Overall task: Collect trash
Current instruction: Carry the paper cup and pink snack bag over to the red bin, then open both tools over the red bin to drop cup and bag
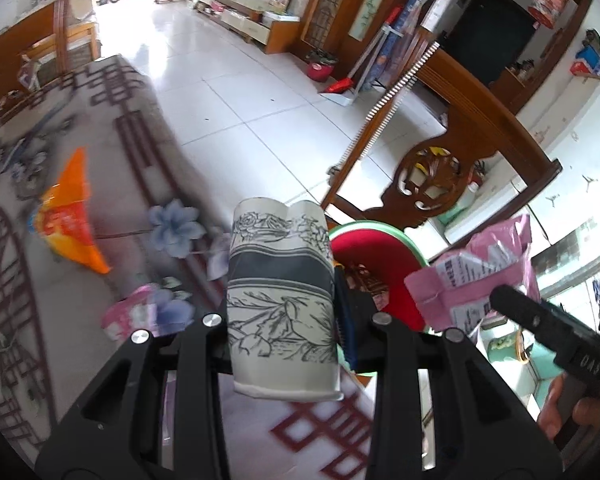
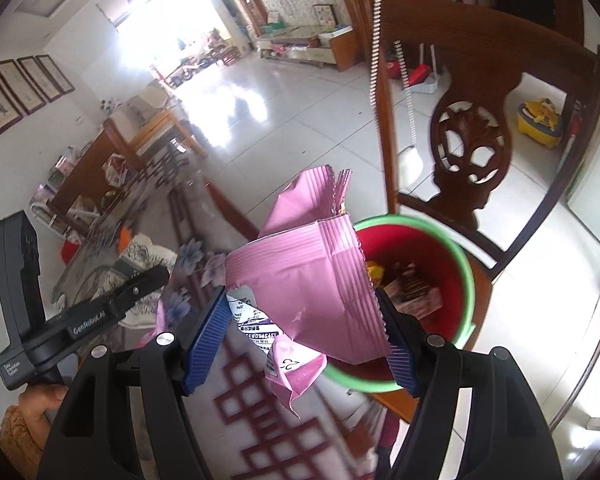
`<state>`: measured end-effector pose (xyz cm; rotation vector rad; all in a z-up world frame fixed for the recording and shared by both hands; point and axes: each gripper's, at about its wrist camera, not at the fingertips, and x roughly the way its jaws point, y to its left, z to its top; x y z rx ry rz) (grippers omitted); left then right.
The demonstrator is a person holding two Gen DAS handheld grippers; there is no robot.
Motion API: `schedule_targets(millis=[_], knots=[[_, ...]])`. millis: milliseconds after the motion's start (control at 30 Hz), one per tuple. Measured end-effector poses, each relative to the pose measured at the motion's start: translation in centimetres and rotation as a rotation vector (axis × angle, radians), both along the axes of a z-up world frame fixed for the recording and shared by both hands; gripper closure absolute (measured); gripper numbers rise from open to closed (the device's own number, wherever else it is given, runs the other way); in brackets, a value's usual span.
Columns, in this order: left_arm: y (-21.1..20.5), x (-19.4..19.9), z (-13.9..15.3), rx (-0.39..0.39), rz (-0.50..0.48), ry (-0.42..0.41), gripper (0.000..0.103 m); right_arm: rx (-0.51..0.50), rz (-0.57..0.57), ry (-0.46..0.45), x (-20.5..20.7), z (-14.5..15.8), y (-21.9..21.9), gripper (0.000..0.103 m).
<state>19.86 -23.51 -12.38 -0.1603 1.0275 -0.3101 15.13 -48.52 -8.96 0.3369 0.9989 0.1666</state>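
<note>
My left gripper (image 1: 281, 312) is shut on a crushed white paper cup (image 1: 280, 296) with black flower drawings, held above the table edge. My right gripper (image 2: 304, 312) is shut on a crumpled pink packaging bag (image 2: 308, 276), which also shows in the left wrist view (image 1: 476, 276). A red bin with a green rim (image 2: 466, 276) stands just beyond the table edge, holding some trash; it also shows behind the cup in the left wrist view (image 1: 376, 252). An orange snack wrapper (image 1: 70, 220) and a small pink wrapper (image 1: 128, 316) lie on the tablecloth.
The patterned tablecloth (image 1: 100, 152) covers the table at left. A carved wooden chair (image 2: 476, 128) stands behind the bin, also in the left wrist view (image 1: 436, 168). White tiled floor (image 1: 236, 80) lies beyond.
</note>
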Motion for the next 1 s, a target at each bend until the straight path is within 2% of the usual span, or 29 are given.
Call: schedule_targets(millis=[267, 600, 1000], knots=[[-4.2, 1.6, -1.4, -0.035, -0.069, 0.042, 0.070, -0.009, -0.054, 0.004, 1.3, -0.2, -4.4, 0.035], [-9.4, 3.0, -3.0, -0.024, -0.142, 0.082, 0.070, -0.001, -0.079, 0.041, 3.1, -1.8, -8.5, 0.034], [-12.6, 4.5, -4.4, -0.014, -0.182, 0.123, 0.070, 0.021, -0.098, 0.070, 4.4, -3.0, -11.1, 0.033]])
